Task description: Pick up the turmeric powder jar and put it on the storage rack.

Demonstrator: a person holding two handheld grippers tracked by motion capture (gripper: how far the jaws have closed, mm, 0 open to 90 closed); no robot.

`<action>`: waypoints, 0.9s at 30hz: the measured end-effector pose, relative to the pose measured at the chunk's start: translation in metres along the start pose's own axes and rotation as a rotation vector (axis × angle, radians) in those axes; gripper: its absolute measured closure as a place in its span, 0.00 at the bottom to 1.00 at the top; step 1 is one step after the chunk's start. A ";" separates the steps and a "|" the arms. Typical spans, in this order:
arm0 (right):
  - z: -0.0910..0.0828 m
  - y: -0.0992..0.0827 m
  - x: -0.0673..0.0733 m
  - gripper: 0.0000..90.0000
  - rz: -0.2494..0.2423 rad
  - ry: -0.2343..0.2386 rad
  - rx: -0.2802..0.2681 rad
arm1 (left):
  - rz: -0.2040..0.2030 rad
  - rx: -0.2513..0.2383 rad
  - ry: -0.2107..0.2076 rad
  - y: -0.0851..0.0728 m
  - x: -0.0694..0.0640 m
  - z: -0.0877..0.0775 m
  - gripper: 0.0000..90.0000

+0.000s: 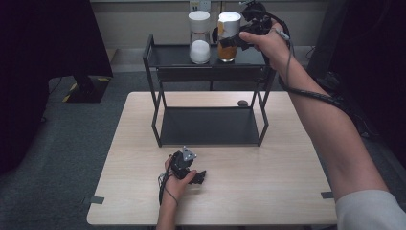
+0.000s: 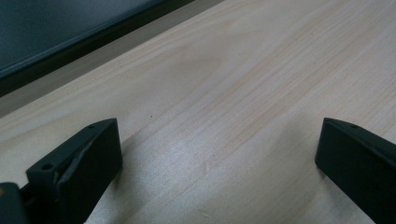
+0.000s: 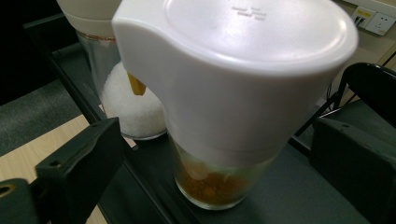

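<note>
Right gripper view: right hand-held gripper (image 3: 215, 158) spread, orange-filled jar (image 3: 219, 140) between its jaws, untouched; left hand-held gripper (image 2: 219, 163) spread over table (image 2: 243, 93).

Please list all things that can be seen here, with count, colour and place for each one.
Table: one, light wood, centre.
Rack: one, black, two shelves, on the table's far half.
White jar: one, clear with white lid, white contents, top shelf.
Orange jar: one, clear with white lid, orange contents, top shelf, right of the white jar.
Left hand-held gripper: one, black, open, on the table's near side.
Right hand-held gripper: one, black, open, jaws either side of the orange jar.
</note>
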State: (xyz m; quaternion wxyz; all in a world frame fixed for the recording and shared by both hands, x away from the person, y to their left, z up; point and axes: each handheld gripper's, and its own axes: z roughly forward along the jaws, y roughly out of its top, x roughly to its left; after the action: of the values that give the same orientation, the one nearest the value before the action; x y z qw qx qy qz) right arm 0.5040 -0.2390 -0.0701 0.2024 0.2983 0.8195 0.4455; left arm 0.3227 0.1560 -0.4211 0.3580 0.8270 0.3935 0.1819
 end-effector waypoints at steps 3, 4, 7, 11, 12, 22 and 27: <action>-0.004 -0.005 0.000 0.02 0.000 0.001 -0.014 | 0.000 0.000 0.000 0.000 0.000 0.000 0.00; -0.006 -0.007 0.000 0.02 0.002 0.005 -0.019 | 0.001 0.000 0.001 0.000 0.000 0.000 0.00; -0.009 -0.011 -0.001 0.02 0.026 0.016 -0.022 | 0.001 0.000 0.001 0.000 0.000 0.000 0.00; -0.013 -0.018 -0.001 0.02 0.042 0.019 -0.036 | 0.000 0.000 0.001 0.000 0.000 0.000 0.00; -0.014 -0.021 -0.001 0.02 0.045 0.019 -0.041 | 0.001 0.000 0.001 0.000 0.000 0.000 0.00; -0.020 -0.038 0.002 0.02 0.062 0.021 -0.064 | -0.001 -0.001 0.001 0.000 0.000 0.000 0.00; -0.024 -0.046 0.003 0.02 0.061 0.030 -0.076 | -0.003 -0.001 0.001 0.000 0.000 0.000 0.00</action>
State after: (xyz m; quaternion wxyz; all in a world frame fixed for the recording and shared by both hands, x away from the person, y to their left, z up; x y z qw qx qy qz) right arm 0.4736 -0.2711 -0.0968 0.1878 0.3086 0.7953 0.4869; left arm 0.3224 0.1558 -0.4213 0.3585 0.8262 0.3948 0.1818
